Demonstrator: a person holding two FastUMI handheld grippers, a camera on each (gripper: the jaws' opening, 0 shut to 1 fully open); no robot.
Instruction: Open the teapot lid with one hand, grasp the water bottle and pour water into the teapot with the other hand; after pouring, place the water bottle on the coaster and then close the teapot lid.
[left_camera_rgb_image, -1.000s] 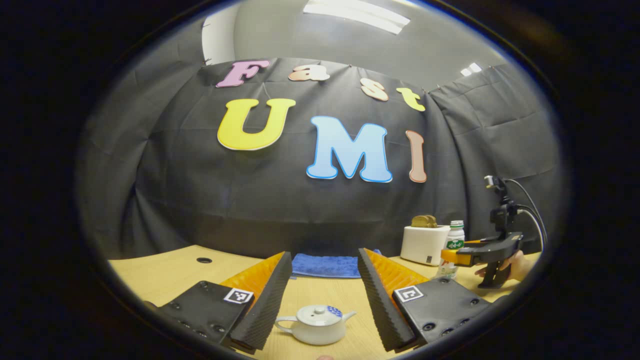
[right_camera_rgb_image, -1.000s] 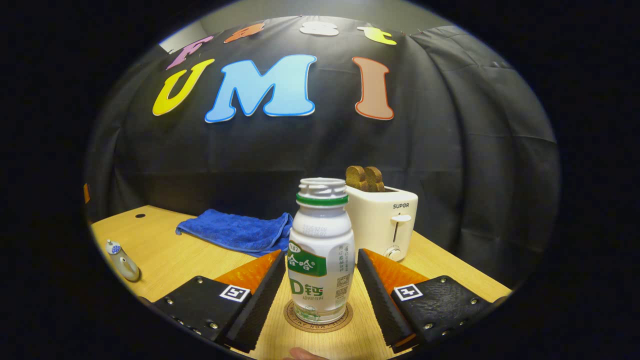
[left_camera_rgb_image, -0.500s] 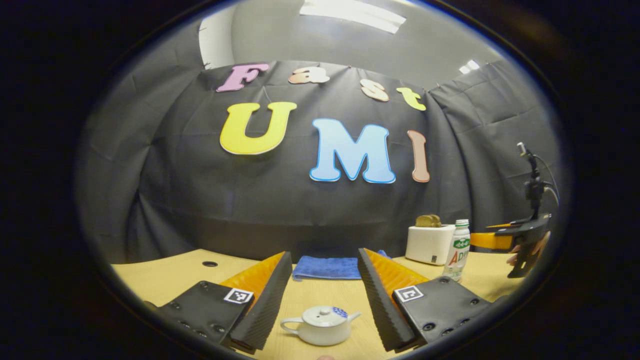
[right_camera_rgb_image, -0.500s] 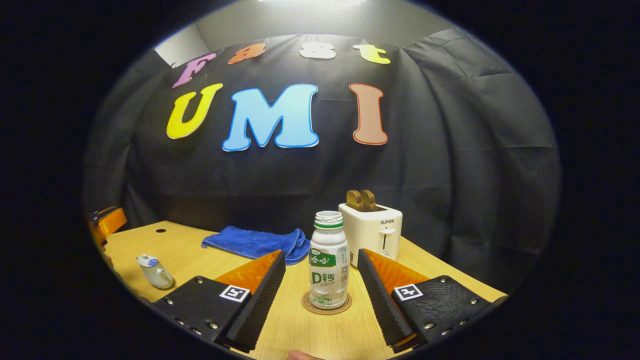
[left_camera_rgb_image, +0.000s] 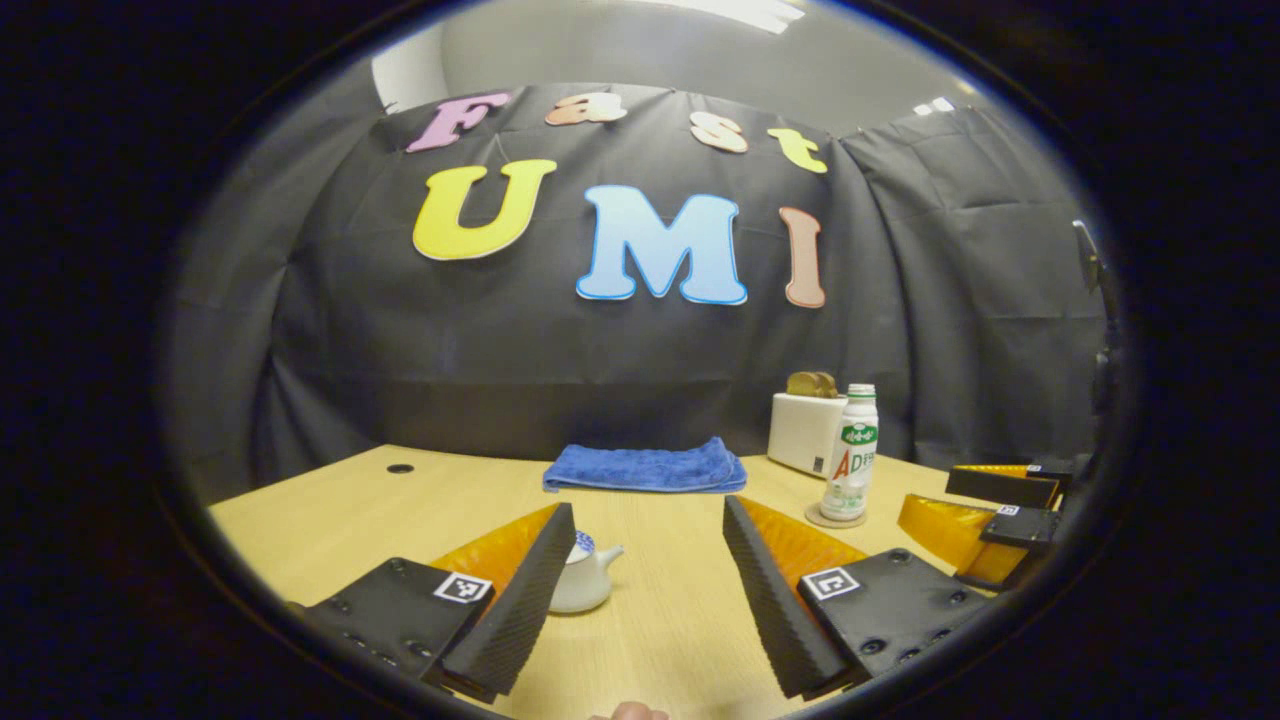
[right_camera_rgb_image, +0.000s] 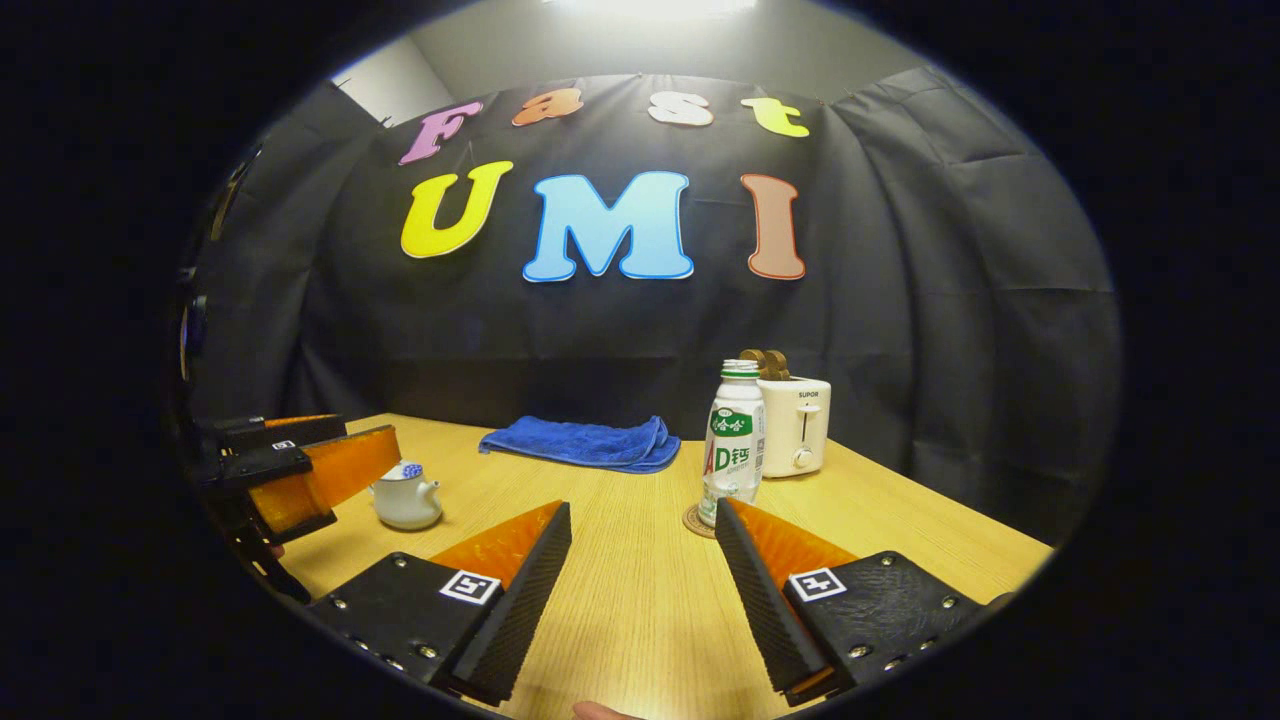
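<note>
The white teapot (right_camera_rgb_image: 405, 495) sits on the wooden table (right_camera_rgb_image: 620, 600) with its lid on. In the left gripper view the teapot (left_camera_rgb_image: 588, 578) is partly hidden behind my left finger. The water bottle (right_camera_rgb_image: 733, 445) stands upright on the round coaster (right_camera_rgb_image: 695, 521), uncapped; from the left gripper's camera the bottle (left_camera_rgb_image: 850, 450) and coaster (left_camera_rgb_image: 835, 517) appear at right. My left gripper (left_camera_rgb_image: 648, 508) is open and empty, back from the teapot. My right gripper (right_camera_rgb_image: 640, 505) is open and empty, back from the bottle. Each view also shows the other gripper: right gripper (left_camera_rgb_image: 960, 500), left gripper (right_camera_rgb_image: 365, 438).
A folded blue towel (right_camera_rgb_image: 580, 442) lies at the back of the table. A white toaster (right_camera_rgb_image: 795, 425) with two slices of bread stands just behind the bottle. A small round hole (left_camera_rgb_image: 400, 468) is in the tabletop at far left.
My right gripper drew back from the bottle, which stays on the coaster. My left gripper also pulled back and swung right, so the teapot now sits by its left finger.
</note>
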